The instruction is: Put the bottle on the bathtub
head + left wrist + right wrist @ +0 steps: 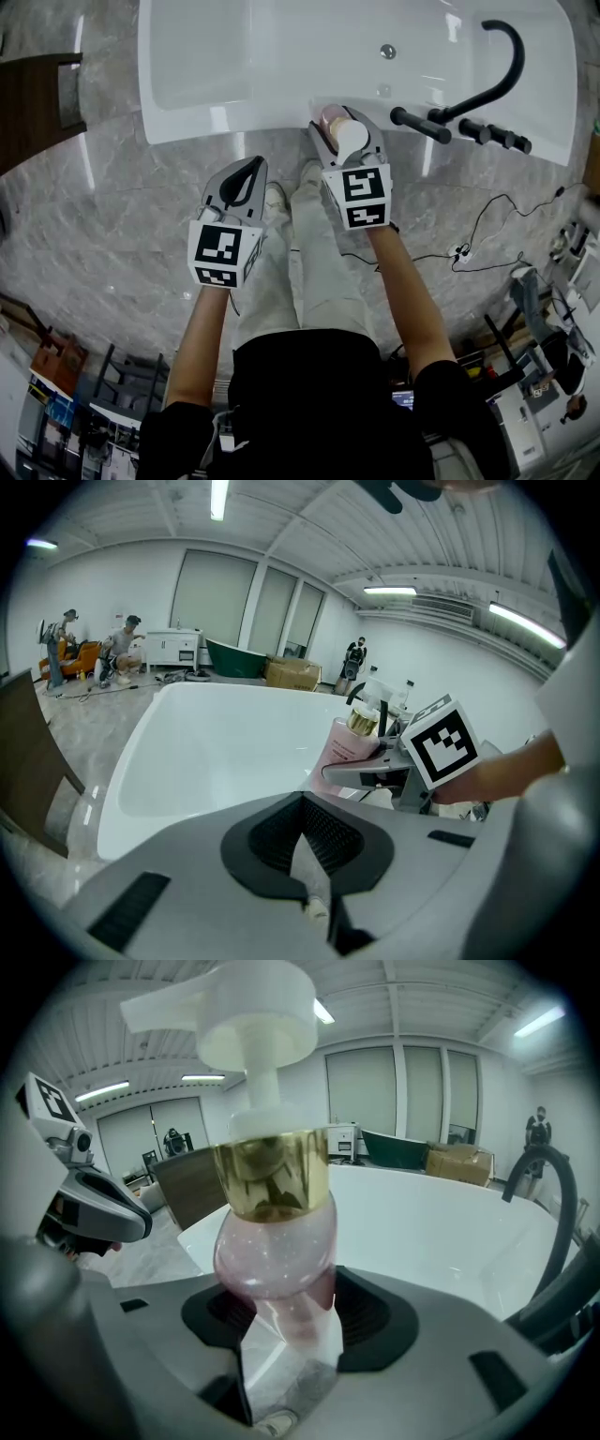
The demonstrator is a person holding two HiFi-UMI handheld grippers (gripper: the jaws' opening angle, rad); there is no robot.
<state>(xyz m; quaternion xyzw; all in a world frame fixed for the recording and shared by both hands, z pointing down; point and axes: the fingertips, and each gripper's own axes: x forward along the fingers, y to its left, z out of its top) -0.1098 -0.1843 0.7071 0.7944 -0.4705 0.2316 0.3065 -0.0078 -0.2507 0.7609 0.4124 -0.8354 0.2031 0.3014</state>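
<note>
A pink pump bottle (349,139) with a gold collar and a white pump head stands upright between the jaws of my right gripper (339,114), which is shut on its body. In the right gripper view the bottle (274,1241) fills the middle, clamped between the black pads of the right gripper (286,1312). It is over the near rim of the white bathtub (234,117); whether it touches the rim is hidden. My left gripper (246,180) hangs over the marble floor just short of the tub, shut and holding nothing. From the left gripper view the bottle (349,747) shows to the right.
A black arched faucet (487,75) and black handles (427,125) stand on the tub's rim right of the bottle. A dark wooden unit (33,103) is at the left. Cables (478,244) lie on the floor at the right. Tools and boxes crowd the lower corners.
</note>
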